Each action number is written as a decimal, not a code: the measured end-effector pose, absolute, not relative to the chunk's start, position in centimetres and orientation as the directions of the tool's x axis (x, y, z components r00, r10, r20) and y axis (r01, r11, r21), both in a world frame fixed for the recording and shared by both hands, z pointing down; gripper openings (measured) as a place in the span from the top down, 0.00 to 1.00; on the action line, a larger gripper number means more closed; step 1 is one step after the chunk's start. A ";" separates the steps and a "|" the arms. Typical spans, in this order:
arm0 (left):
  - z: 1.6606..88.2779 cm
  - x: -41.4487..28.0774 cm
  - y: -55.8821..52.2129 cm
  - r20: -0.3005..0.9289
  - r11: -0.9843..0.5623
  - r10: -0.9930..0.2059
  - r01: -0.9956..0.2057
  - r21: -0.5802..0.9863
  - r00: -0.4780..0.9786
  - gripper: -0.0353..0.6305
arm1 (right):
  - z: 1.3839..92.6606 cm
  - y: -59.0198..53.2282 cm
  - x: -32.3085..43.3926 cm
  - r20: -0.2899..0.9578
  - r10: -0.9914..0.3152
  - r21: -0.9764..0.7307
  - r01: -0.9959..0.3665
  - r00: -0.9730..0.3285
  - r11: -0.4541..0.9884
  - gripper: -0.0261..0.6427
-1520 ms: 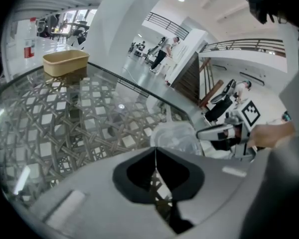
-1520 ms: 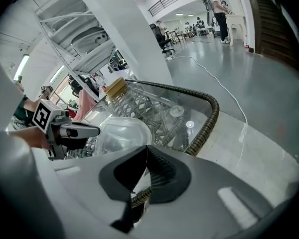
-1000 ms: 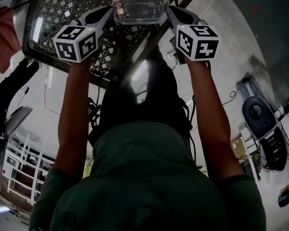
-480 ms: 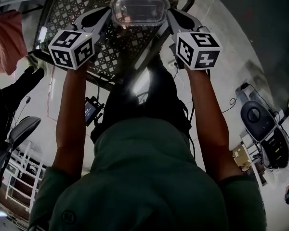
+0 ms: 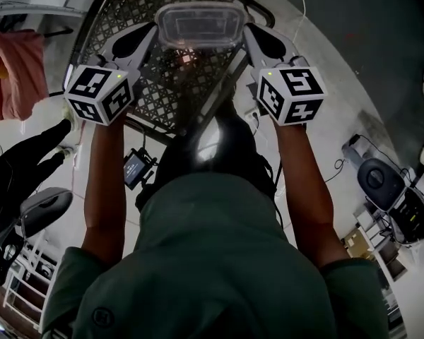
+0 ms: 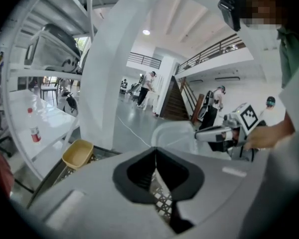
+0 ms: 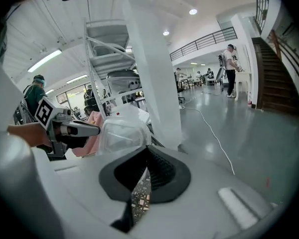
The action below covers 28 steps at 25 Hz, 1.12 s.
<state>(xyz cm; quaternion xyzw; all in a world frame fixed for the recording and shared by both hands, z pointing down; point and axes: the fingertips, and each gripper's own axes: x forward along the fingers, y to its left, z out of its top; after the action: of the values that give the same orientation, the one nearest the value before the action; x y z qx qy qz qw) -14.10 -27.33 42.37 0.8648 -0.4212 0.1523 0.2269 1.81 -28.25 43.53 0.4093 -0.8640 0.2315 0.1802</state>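
Clear plastic container (image 5: 200, 25), rounded rectangle, left tongs (image 5: 153, 34), right tongs (image 5: 246, 33) pinching rim

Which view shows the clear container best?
Head view: the whole clear container shows from above, pinched at each end by the left gripper and right gripper. Each gripper view shows only one translucent end beyond its shut jaws.
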 end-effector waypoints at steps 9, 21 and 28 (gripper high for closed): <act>33.6 -15.7 -24.8 0.335 -0.563 -0.735 -0.806 0.184 0.590 0.94 | 33.9 -26.1 0.3 0.378 -0.682 -0.163 -0.770 -0.626 0.616 0.96; 21.1 -16.5 -20.4 0.162 -0.576 -0.799 -0.814 0.074 0.579 0.94 | 21.0 -21.5 -0.5 0.216 -0.732 -0.030 -0.754 -0.646 0.656 0.96; 17.2 -17.4 -17.4 0.094 -0.574 -0.814 -0.818 0.024 0.574 0.94 | 17.0 -18.5 -1.5 0.153 -0.732 0.024 -0.738 -0.664 0.675 0.96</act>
<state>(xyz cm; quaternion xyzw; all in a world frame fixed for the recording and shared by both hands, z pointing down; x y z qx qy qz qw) -17.44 -17.43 17.23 0.8865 -0.4602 0.0366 0.0323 -1.47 -18.48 17.05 0.4027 -0.9120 0.0198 0.0751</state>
